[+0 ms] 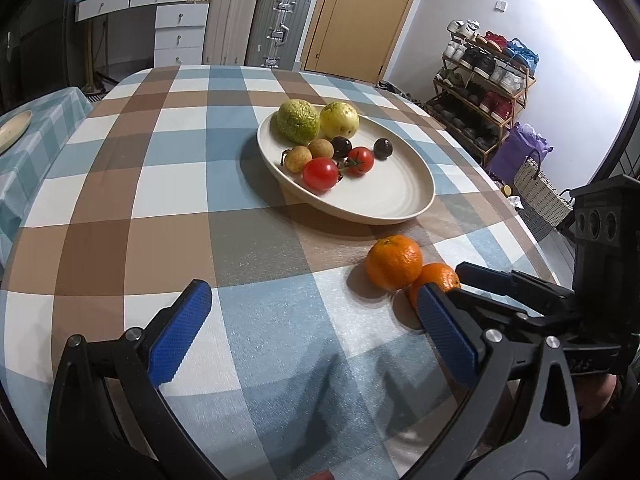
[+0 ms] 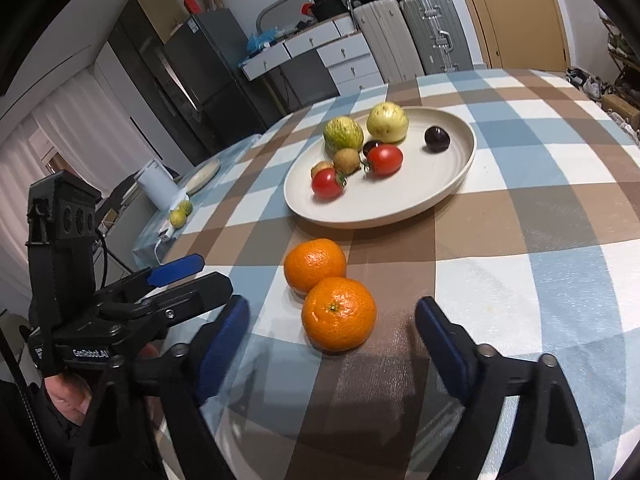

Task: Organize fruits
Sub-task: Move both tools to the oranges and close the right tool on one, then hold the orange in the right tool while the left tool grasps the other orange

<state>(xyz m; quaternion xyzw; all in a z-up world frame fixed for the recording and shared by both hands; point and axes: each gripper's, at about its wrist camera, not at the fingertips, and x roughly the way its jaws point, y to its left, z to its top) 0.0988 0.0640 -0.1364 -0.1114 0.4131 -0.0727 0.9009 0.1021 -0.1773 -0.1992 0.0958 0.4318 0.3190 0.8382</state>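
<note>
On the checked tablecloth (image 1: 248,216), two tangerines sit touching each other, clear of the plate (image 2: 460,184) and just off its near rim. From the right wrist view the near tangerine (image 2: 338,314) lies at 12 o'clock from the right gripper (image 2: 332,320), sitting between the spread blue pads (image 2: 440,336) with neither pad touching it; the jaws gape wide and hold nothing. The far tangerine (image 2: 315,265) sits at 11 o'clock of the near one, toward the plate. Over on the left, the left gripper (image 1: 312,312) is wide open too, empty, hovering above bare cloth with the tangerines at its 2 o'clock. On the plate: a bumpy green fruit (image 1: 298,120) and a yellow-green guava (image 1: 339,120) at the far rim, two brown longans (image 1: 308,154), two red tomatoes (image 1: 338,166) and two dark plums (image 1: 362,147) huddled around the middle. Suitcases (image 1: 256,24) and a door (image 1: 360,12) stand behind the table
</note>
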